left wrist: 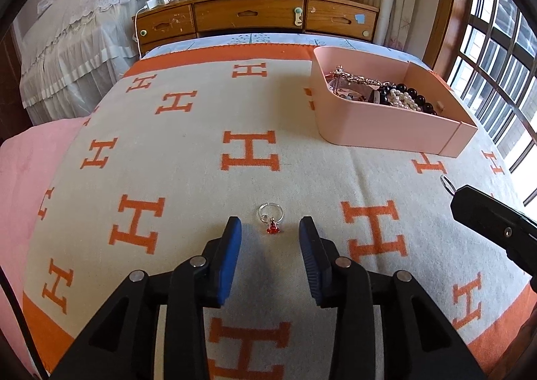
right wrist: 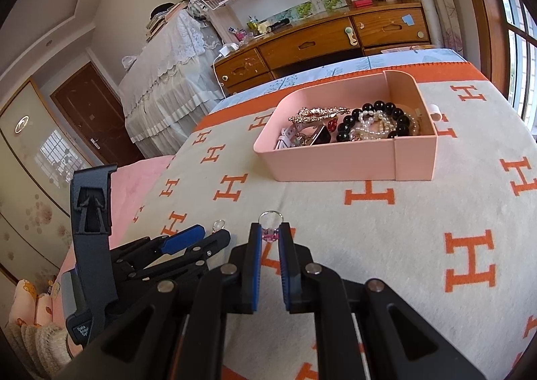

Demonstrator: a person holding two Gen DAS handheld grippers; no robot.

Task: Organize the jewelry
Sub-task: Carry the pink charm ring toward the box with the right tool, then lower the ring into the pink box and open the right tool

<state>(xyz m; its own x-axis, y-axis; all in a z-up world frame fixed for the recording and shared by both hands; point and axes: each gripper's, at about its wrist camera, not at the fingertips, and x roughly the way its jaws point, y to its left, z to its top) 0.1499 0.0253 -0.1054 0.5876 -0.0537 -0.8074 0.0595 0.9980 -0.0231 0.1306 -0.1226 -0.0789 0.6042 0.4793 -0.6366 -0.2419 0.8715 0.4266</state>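
1. The left gripper [left wrist: 270,229] hangs just above the blanket [left wrist: 188,158], which is cream with orange H letters. Its jaws stand partly apart and hold nothing.
2. A silver ring with a red charm [left wrist: 270,217] lies flat on the blanket, just in front of the blue pads [left wrist: 231,252] of the left gripper and between their tips. The pads do not touch it.
3. The right gripper [right wrist: 270,232] has its jaws almost closed on a silver ring with a pink stone [right wrist: 270,224]. The pink stone sits between the pads and the silver loop stands up above the fingertips.
4. In the left wrist view, the right gripper [left wrist: 451,192] enters from the right edge, with the loop of its ring showing at the tip.
5. The pink box [right wrist: 335,165] stands on the blanket, well beyond both grippers, toward the wooden drawer unit [right wrist: 322,41].
6. Inside the pink box lie a black bead bracelet [right wrist: 379,111], a white pearl strand [right wrist: 369,126] and a pale gold chain piece [right wrist: 319,113], all in one heap.
7. The ring with the red charm is well apart from the pink box, on its near left side.
8. A pink cover [left wrist: 30,162] lies at the left edge of the blanket.
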